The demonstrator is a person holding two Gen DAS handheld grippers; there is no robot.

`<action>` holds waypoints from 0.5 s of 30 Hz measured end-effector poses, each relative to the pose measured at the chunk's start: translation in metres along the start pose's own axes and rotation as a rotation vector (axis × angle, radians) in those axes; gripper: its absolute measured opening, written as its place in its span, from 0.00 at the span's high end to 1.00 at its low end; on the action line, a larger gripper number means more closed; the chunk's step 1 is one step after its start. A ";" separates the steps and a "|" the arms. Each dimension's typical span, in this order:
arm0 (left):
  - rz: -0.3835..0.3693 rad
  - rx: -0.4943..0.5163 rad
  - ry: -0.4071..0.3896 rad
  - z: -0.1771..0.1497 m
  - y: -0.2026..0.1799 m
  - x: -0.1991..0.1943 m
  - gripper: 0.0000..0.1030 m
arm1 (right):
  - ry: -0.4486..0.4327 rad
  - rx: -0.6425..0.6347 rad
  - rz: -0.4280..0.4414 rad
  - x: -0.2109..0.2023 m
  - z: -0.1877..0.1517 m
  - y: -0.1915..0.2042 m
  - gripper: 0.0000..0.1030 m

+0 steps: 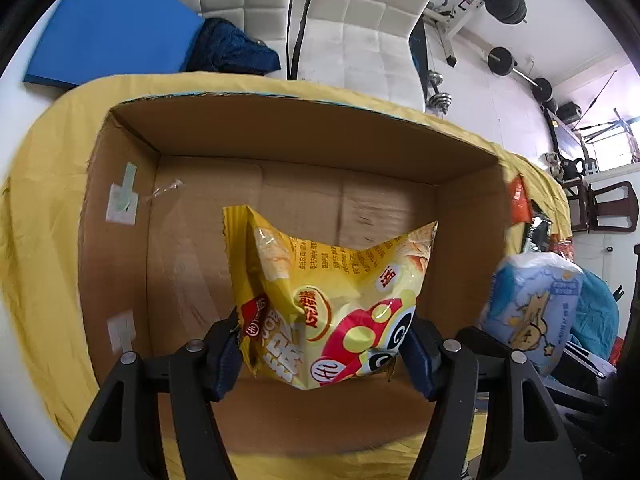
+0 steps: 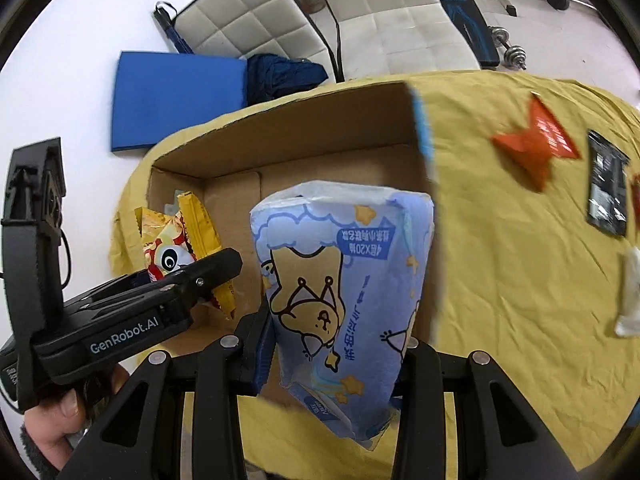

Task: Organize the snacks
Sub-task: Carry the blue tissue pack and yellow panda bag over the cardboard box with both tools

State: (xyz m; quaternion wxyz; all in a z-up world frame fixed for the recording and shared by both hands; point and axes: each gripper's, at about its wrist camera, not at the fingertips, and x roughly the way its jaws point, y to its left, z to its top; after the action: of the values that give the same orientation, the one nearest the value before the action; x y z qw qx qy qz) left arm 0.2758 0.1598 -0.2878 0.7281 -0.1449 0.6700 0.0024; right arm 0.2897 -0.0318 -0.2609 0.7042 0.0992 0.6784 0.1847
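My left gripper [image 1: 322,350] is shut on a yellow snack bag [image 1: 332,292] with a red cartoon face, held above the open cardboard box [image 1: 280,132]. The box's floor below it is bare brown card. My right gripper [image 2: 334,344] is shut on a light blue pack [image 2: 344,280] printed with a cartoon dog, over the box's [image 2: 304,128] right half. In the right wrist view the left gripper [image 2: 224,268] and its yellow bag [image 2: 180,236] hang over the box's left side. The blue pack [image 1: 532,304] shows at the right of the left wrist view.
A yellow cloth [image 2: 520,260] covers the table. On it to the right of the box lie an orange packet [image 2: 536,140], a black packet [image 2: 606,184] and a white item [image 2: 632,296]. White padded chairs [image 1: 360,12], a blue mat [image 1: 108,24] and weights stand beyond.
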 end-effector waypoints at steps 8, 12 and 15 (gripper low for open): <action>-0.073 -0.028 0.102 0.036 0.036 0.052 0.37 | 0.044 -0.018 -0.087 0.074 0.037 0.021 0.61; -0.127 -0.016 0.145 0.048 0.038 0.073 0.37 | 0.061 -0.013 -0.107 0.099 0.047 0.023 0.60; -0.151 0.001 0.176 0.055 0.034 0.086 0.37 | 0.071 -0.017 -0.111 0.114 0.054 0.023 0.58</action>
State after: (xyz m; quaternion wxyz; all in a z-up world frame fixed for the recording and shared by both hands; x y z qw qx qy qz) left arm 0.3314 0.1881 -0.3755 0.6647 -0.1941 0.7185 -0.0656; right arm 0.3421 0.0400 -0.3539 0.6896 0.0487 0.7059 0.1544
